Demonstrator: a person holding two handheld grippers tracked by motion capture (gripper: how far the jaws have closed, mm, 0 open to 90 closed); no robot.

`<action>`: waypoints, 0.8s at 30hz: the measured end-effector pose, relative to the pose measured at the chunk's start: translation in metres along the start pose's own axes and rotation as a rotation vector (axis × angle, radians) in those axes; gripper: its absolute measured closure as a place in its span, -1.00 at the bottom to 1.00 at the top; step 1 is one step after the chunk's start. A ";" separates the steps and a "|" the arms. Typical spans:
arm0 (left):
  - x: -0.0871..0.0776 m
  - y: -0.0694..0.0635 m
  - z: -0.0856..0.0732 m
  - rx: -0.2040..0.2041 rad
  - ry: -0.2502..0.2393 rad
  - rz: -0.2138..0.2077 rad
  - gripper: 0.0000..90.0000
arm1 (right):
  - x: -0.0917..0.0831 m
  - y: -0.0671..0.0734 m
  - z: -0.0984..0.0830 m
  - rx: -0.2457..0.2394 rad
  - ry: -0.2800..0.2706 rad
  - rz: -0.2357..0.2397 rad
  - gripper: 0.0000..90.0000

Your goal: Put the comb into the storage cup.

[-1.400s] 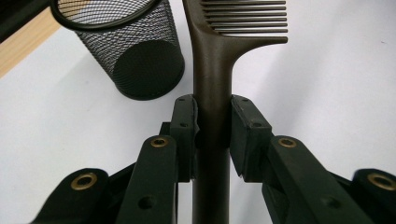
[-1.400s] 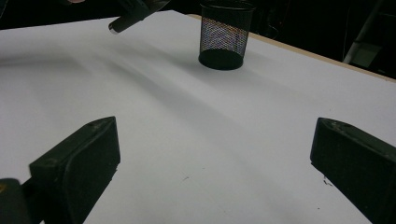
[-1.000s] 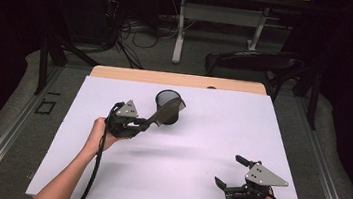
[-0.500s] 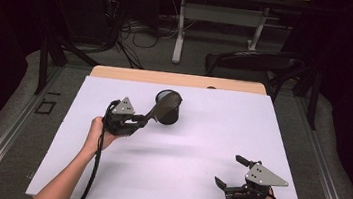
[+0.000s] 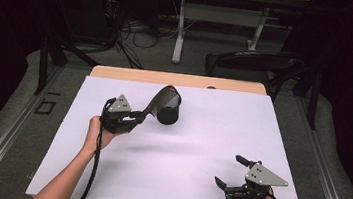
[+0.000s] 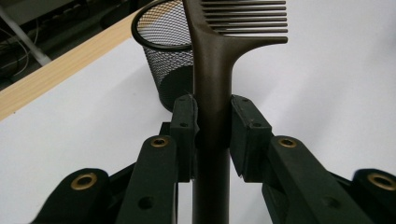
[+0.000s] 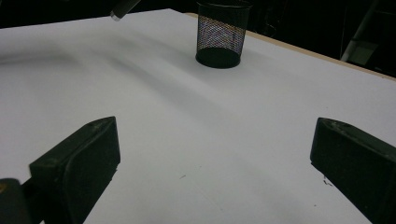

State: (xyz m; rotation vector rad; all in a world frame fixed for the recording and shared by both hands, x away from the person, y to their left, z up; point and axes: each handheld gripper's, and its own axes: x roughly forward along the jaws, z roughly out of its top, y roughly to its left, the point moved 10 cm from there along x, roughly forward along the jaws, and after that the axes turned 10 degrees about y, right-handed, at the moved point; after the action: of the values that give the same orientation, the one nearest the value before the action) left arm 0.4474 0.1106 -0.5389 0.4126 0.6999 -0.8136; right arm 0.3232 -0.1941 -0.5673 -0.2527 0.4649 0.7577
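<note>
A table [image 5: 175, 180] fills the middle of the high view, with the person's forearms coming in from its near edge. A mesh cup [image 5: 168, 112] stands upright on the table, toward the far edge and a little left of centre. The left gripper [image 5: 132, 118] is above the table just left of the cup, and the comb [image 5: 159, 102] clamped between its jaws reaches from it toward the cup, its toothed end at the cup's rim. The right gripper [image 5: 231, 178] sits at the near right corner, well apart from the cup and comb. Behind the table, a chair [image 5: 254, 63] stands on the floor.
</note>
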 end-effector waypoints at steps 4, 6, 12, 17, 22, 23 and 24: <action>-0.001 0.004 0.000 -0.015 -0.013 0.009 0.61 | 0.000 0.000 0.000 0.000 -0.001 0.001 -0.98; -0.001 0.007 0.000 -0.026 -0.024 0.018 0.61 | 0.000 0.000 0.000 0.000 -0.003 0.000 -0.98; -0.004 0.012 0.002 -0.045 -0.052 0.034 0.61 | 0.001 0.000 0.000 0.002 -0.002 -0.001 -0.98; -0.005 0.016 0.003 -0.061 -0.073 0.053 0.61 | 0.001 0.000 0.000 0.002 -0.001 0.000 -0.98; -0.005 0.019 0.005 -0.076 -0.095 0.071 0.61 | 0.001 0.000 -0.001 0.010 0.005 0.003 -0.98; -0.004 0.019 0.005 -0.077 -0.098 0.073 0.61 | 0.001 0.000 -0.001 0.009 0.006 0.003 -0.98; -0.004 0.019 0.005 -0.077 -0.098 0.073 0.61 | 0.001 0.000 -0.001 0.009 0.006 0.003 -0.98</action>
State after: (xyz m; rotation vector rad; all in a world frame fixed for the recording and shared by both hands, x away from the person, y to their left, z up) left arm 0.4624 0.1220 -0.5307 0.3249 0.6194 -0.7303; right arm 0.3239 -0.1935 -0.5687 -0.2458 0.4744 0.7572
